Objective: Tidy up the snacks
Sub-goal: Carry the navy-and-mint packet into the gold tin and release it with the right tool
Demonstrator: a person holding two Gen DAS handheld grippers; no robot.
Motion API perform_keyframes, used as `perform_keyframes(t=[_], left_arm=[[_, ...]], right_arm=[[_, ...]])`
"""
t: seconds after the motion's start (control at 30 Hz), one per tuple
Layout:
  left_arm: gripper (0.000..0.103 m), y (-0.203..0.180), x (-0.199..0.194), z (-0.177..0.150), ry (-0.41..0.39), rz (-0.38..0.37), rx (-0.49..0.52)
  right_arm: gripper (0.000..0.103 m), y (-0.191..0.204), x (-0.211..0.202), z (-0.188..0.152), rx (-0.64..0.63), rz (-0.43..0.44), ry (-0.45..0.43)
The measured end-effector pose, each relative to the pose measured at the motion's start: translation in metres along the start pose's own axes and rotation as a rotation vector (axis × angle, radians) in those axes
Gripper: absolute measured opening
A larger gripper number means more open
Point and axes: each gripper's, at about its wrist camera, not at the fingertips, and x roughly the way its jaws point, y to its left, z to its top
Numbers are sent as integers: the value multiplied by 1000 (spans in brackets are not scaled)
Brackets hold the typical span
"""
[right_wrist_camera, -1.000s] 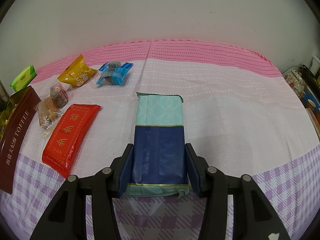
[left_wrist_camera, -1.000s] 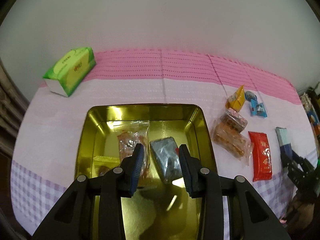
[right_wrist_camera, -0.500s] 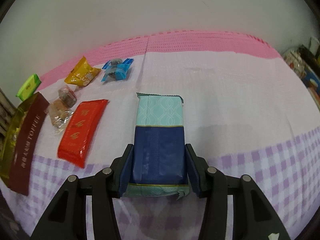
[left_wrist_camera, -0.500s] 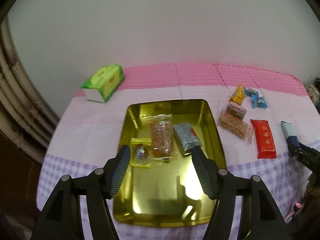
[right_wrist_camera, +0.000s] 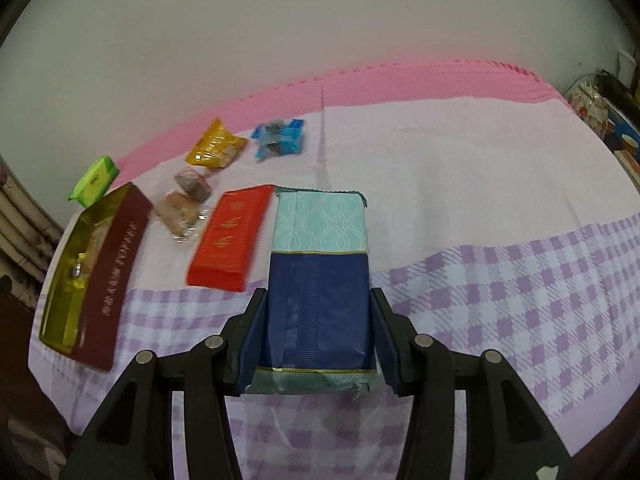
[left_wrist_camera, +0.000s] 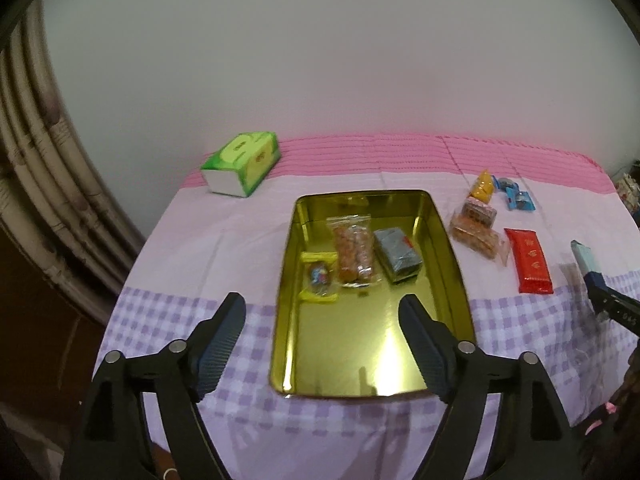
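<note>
Right tongs point(right_wrist_camera: 318, 332) clamp the blue packet point(right_wrist_camera: 320, 276), seemingly lifted; we carry it level into the gold tin point(left_wrist_camera: 372, 360), left tongs point(left_wrist_camera: 322, 340) agape, empty.

Gold tin point(left_wrist_camera: 448, 264); red packet point(right_wrist_camera: 230, 240); teal-and-navy packet point(right_wrist_camera: 320, 264); pink cloth point(right_wrist_camera: 460, 152) with lilac checks near; green tissue box point(left_wrist_camera: 242, 162).

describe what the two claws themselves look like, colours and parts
Both match: the left claw and right claw have black angular plastic linkage arms with round silver pivot bolts, ending in dark blue ribbed finger pads. No cables, sleeves or markings show.
</note>
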Motion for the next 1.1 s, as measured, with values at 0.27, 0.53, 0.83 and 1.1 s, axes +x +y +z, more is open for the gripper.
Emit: perform_keyframes(t=[0.27, 0.53, 0.83, 1.1], left_arm=[[95, 33, -14, -21, -7, 78, -73], [100, 62, -17, -29, 42, 192, -140], [100, 77, -29, -31, -32, 188, -146], [100, 81, -28, -30, -36, 165, -155]], right_arm=[[46, 33, -30, 1, -45, 59, -26], [46, 112, -48, 7, -153, 197, -17], [46, 230, -26, 10, -302, 337, 64], [46, 279, 35, 2, -294, 318, 188]])
